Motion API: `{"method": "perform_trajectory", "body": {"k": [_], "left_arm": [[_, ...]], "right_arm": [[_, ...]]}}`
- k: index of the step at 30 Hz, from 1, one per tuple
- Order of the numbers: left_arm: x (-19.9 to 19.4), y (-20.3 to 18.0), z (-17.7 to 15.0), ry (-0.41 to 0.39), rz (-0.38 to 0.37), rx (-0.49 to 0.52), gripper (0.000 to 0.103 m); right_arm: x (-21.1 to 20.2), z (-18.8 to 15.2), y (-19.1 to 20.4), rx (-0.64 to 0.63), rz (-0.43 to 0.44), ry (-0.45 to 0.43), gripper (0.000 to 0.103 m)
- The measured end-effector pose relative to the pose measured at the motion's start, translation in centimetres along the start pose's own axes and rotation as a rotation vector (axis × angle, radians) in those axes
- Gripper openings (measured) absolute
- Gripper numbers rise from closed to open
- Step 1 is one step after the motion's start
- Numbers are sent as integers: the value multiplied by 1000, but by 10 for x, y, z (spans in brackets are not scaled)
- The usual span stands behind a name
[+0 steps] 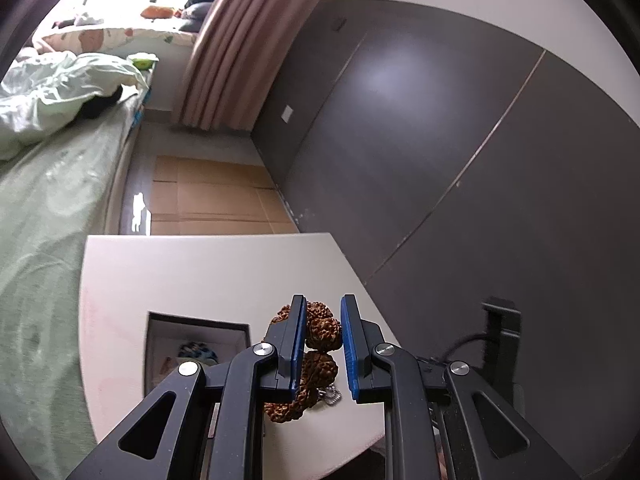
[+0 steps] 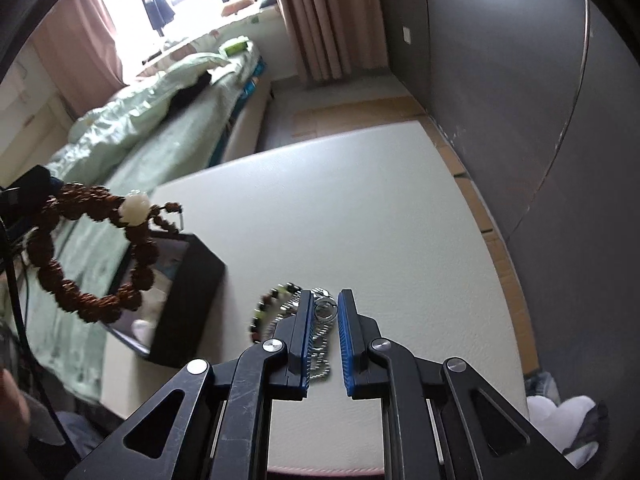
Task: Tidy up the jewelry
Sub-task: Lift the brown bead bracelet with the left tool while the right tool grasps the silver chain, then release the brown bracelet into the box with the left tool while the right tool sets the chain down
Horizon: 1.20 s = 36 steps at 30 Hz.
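1. Snagging is the main hazard: the brown rudraksha-seed bracelet (image 2: 90,252) hangs in the air from the left gripper (image 1: 323,344), over the near rim of the open black jewelry box (image 2: 188,280), at about nine o'clock in the right wrist view. Its loop with the white bead (image 2: 134,209) could catch on the box wall if it is lowered off-centre.

2. Grip looks thin. In the left wrist view the blue pads (image 1: 349,344) stand moderately apart, and the knobbly beads press only against the left one, with a gap on the right. I cannot tell whether the bracelet is truly pinched or merely hooked over a finger; a jolt could drop it onto the white table (image 2: 360,208) or outside the box.

3. The right gripper (image 2: 324,340) is partly open and holds nothing; its jaws straddle the silver chain-link bracelet (image 2: 320,344) lying on the table at six o'clock. Closing here may catch only a few links, so the chain could slither out.

4. A dark-and-green beaded bracelet (image 2: 272,308) lies just beside the chain, at seven o'clock of it. A careless closing could drag or tangle both together.

5. The box already holds items, including a blue patterned piece (image 1: 198,350); dropping the heavy seeds on it may knock things about.
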<state>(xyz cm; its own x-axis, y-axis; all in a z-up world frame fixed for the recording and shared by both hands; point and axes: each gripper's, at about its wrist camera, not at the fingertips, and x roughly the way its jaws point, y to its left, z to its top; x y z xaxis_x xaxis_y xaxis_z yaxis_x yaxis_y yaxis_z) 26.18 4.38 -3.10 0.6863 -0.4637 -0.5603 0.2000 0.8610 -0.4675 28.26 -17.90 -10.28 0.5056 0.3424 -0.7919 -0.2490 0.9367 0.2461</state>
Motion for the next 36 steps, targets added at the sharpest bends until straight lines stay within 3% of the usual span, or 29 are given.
{"method": "perform_trajectory", "body": {"k": [11,22,28,30,32,34,36], "left_arm": [[-10,21,-3,-9,66,-4,18],[16,46,-10,49,84,-60,18],[51,88,-17,224,124,-191,20],[49,91,-17,226,147,-186,20],[43,88,-14,210,161,-165,32],[37,85,-12,186,159,-153,65],[28,83,-11,149,161,-141,69]], "right_arm": [[-6,3,13,-7,39,-32,13],[7,8,15,-4,40,-17,13],[19,10,25,-17,34,-1,13],[19,10,27,-18,41,-6,13],[19,11,31,-18,61,-15,13],[18,10,37,-22,80,-25,13],[19,11,44,-29,96,-33,13]]}}
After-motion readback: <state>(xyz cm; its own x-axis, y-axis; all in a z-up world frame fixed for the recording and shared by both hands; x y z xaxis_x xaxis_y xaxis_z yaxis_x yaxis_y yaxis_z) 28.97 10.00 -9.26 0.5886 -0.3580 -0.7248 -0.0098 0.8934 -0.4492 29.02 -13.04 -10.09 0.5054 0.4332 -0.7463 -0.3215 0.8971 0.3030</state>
